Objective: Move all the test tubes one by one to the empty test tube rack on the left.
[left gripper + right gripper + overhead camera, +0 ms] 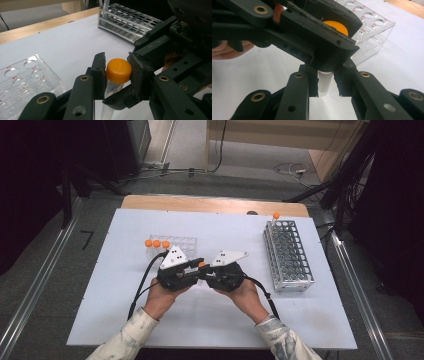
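From above, the left gripper (pixel 192 269) and right gripper (pixel 212 272) meet over the white table (pixel 125 320), an orange-capped tube (pixel 202 265) between them. In the left gripper view, its jaws clamp the orange cap (pixel 118 70). In the right gripper view, its jaws pinch the tube's clear body (pixel 323 83) below.

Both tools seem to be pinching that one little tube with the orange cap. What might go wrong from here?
1. The left tool clamps the orange cap while the right tool grips the tube body. Twisting unevenly might tilt the tube so it slips free.
2. If the cap pops off suddenly, it might drop and roll across the white table.
3. The clear rack stands close beside the tools, so a jerk might bump it.
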`<state>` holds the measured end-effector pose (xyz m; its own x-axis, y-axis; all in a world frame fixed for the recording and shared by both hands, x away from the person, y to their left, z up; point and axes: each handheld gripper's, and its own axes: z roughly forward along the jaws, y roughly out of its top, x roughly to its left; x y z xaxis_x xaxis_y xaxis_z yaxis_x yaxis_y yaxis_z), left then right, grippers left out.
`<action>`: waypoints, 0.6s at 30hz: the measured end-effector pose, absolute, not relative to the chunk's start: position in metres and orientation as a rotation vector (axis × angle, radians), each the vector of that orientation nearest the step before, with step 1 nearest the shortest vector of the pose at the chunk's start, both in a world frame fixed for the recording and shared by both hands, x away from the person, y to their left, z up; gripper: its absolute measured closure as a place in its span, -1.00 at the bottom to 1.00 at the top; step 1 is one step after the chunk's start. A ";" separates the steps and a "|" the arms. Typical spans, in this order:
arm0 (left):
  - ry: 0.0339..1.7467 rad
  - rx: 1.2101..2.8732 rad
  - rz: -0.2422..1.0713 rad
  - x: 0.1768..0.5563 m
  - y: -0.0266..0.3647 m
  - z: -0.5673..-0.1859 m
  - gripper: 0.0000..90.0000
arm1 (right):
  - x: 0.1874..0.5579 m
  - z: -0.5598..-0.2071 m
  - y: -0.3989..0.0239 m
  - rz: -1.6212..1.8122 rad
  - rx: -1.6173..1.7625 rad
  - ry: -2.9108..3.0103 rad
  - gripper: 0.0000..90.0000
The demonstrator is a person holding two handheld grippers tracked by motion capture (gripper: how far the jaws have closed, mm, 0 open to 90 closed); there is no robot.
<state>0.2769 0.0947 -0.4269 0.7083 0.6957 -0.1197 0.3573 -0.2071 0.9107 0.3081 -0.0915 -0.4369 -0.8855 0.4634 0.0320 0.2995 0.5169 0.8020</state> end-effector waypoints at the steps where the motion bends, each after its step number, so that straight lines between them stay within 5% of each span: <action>1: 0.829 1.818 0.385 0.277 0.095 -0.427 0.52 | 0.308 -0.437 -0.091 1.305 0.651 2.569 0.60; 10: 0.836 1.813 0.384 0.277 0.096 -0.426 0.56 | 0.308 -0.437 -0.092 1.315 0.658 2.576 0.57; 18: 0.840 1.798 0.390 0.277 0.100 -0.421 0.56 | 0.308 -0.436 -0.092 1.318 0.669 2.586 -0.19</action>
